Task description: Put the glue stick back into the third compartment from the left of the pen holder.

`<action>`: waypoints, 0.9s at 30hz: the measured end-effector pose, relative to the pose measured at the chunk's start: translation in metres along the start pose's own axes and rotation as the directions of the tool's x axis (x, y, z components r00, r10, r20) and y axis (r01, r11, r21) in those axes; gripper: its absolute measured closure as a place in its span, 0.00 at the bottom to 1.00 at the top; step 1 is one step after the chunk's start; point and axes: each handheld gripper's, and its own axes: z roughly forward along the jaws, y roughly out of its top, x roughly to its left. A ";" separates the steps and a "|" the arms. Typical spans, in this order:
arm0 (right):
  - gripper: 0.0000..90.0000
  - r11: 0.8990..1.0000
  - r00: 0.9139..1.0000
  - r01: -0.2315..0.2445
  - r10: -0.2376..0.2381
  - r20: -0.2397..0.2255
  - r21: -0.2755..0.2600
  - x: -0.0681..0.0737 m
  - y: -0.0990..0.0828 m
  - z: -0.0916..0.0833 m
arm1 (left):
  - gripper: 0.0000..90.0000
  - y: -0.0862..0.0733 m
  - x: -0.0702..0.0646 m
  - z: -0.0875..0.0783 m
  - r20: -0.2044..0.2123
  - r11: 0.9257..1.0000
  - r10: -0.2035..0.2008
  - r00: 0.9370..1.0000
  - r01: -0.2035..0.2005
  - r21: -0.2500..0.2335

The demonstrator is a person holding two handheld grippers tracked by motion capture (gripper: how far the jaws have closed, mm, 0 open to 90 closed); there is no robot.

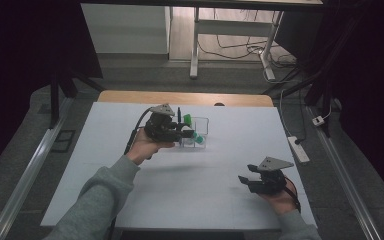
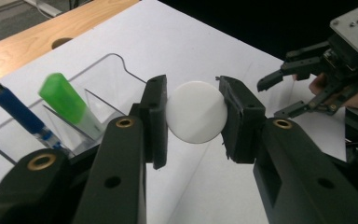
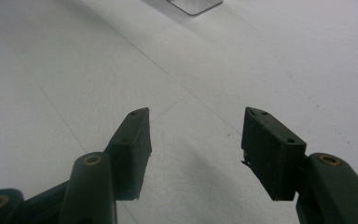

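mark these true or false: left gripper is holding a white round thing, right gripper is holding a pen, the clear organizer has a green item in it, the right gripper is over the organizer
1. The left gripper holds a white round thing. True: its pads press on both sides of the white disc.
2. The right gripper holds a pen. False: its jaws stand apart with nothing between them, above the bare white table.
3. The clear organizer has a green item in it. True; a blue pen stands in it too.
4. The right gripper is over the organizer. False: in the high view it sits near the table's right front corner, well apart from the organizer.
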 end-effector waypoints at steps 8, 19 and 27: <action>0.47 1.000 1.000 -0.002 0.002 0.004 0.010 0.000 -0.001 0.001 | 0.72 0.019 0.011 0.003 -0.028 1.000 -0.003 1.000 0.004 0.025; 0.47 1.000 1.000 -0.001 0.001 0.010 0.014 -0.001 -0.001 0.002 | 0.72 0.044 0.025 0.015 -0.073 0.996 0.001 0.997 0.006 0.090; 0.47 1.000 1.000 -0.001 0.000 0.009 0.020 0.000 -0.002 0.003 | 0.71 0.048 0.039 0.028 -0.096 0.991 -0.017 0.995 0.030 0.132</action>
